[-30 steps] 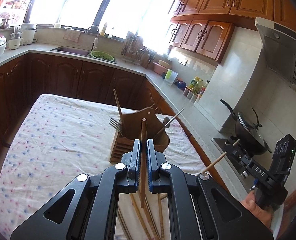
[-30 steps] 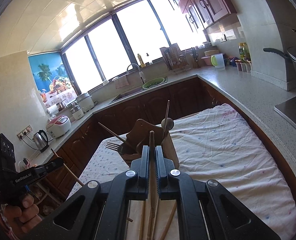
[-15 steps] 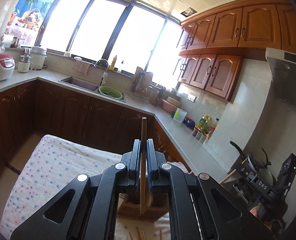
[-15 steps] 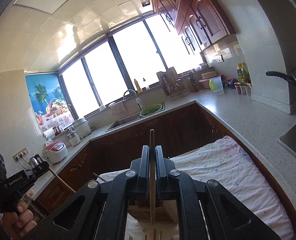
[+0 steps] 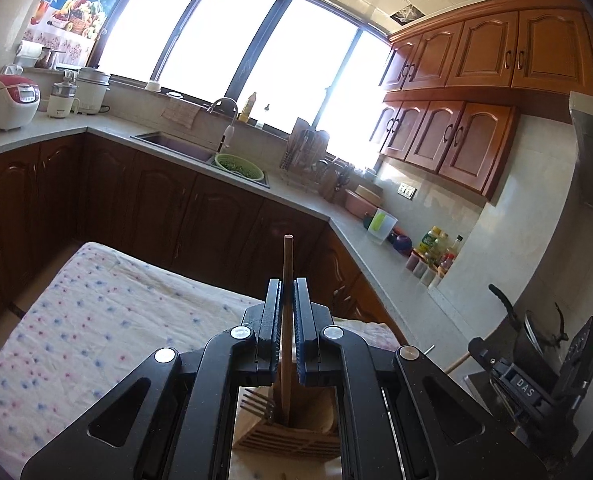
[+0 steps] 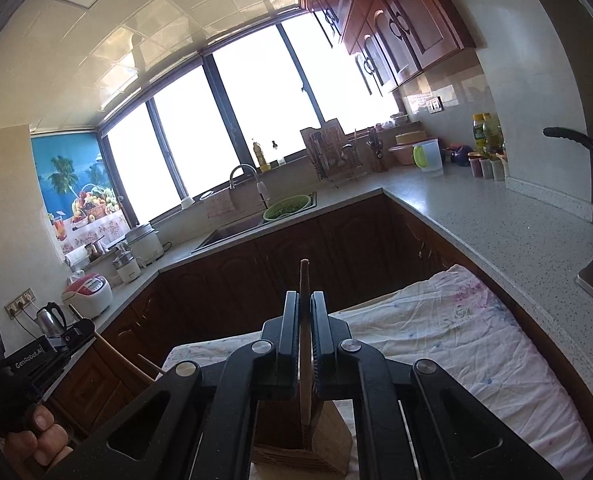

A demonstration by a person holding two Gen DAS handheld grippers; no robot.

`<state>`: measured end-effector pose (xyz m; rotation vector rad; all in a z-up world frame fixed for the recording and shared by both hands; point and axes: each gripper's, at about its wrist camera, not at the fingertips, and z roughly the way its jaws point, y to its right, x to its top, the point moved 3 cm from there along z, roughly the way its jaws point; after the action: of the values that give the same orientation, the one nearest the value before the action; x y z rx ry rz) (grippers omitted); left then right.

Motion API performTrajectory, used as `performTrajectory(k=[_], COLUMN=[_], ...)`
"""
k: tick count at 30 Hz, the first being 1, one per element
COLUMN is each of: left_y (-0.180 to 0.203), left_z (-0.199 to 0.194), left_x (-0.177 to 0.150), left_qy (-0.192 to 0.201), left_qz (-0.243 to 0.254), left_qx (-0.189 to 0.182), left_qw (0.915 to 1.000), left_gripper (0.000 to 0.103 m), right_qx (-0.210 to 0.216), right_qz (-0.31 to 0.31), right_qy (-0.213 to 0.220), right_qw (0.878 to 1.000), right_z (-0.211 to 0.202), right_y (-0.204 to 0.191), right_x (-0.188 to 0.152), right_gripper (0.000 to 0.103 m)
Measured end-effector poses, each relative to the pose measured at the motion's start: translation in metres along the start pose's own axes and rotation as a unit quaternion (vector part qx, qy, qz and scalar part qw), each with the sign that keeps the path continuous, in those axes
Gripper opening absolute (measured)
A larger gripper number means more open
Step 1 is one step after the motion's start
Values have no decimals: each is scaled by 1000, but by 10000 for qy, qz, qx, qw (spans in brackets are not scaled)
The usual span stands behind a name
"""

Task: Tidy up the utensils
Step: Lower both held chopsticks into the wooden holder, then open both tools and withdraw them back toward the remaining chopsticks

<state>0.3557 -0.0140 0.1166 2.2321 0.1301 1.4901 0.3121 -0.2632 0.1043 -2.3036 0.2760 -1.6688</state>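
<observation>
Left hand-held gripper (image 5: 287, 292) clamping nearly shut on a chopstick (image 5: 287, 320), stick standing upright between the pads, top end poking out at 12 o'clock, lower end reaching down into the holder (image 5: 288, 436). Holder sitting on the cloth-covered bench (image 5: 96, 320), at 6 o'clock under the gripper. Fork (image 5: 256, 400) leaning in the holder, tines pointing toward 9 o'clock, just beside the chopstick.

Right hand-held gripper (image 6: 305, 308) likewise pinching nearly shut on a second chopstick (image 6: 305, 360), upright, tip at 12 o'clock, bottom end dipping toward the same holder (image 6: 304, 444) at 6 o'clock.

Other gripper showing in each view: right one at 4 o'clock in the left view, left one at 8 o'clock in the right view, gripped by a hand (image 6: 36, 436).
</observation>
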Motion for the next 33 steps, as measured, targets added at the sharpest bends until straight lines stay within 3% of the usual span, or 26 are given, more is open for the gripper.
performTrajectory(k=[9,20,22,24,26,28,32,33], left_y=[1,3,2,-1,-1,-2,-4,-5], left_z=[30,31,32,30,25,20,7,3], left_x=[-36,-37,-37,-36,-35,-33,-32,-32], left_qy=[-597,-616,-727,-724,-659,-644,-605,-594], left_qz=[254,352,268,204,220,193,141,131], left_qx=[117,150,49,7,66,27,55,82], left_qw=[9978,9974,9970,9972,9976,9977,9980,9981], left_gripper=[6,6,9,21,34,36,53,62], right_qx=[12,19,11,70,106,163,219,239], right_qz=[46,52,91,179,255,313,417,457], right_qy=[-384,-397,-457,-500,-483,-355,-160,-124], right_qw=[9993,9992,9989,9986,9985,9987,9988,9986], right_z=[25,25,27,28,25,18,2,-2], right_y=[5,4,4,7,9,11,13,13], right_x=[-36,-35,-36,-35,-35,-32,-26,-25], right_gripper=[5,6,11,12,23,53,61,68])
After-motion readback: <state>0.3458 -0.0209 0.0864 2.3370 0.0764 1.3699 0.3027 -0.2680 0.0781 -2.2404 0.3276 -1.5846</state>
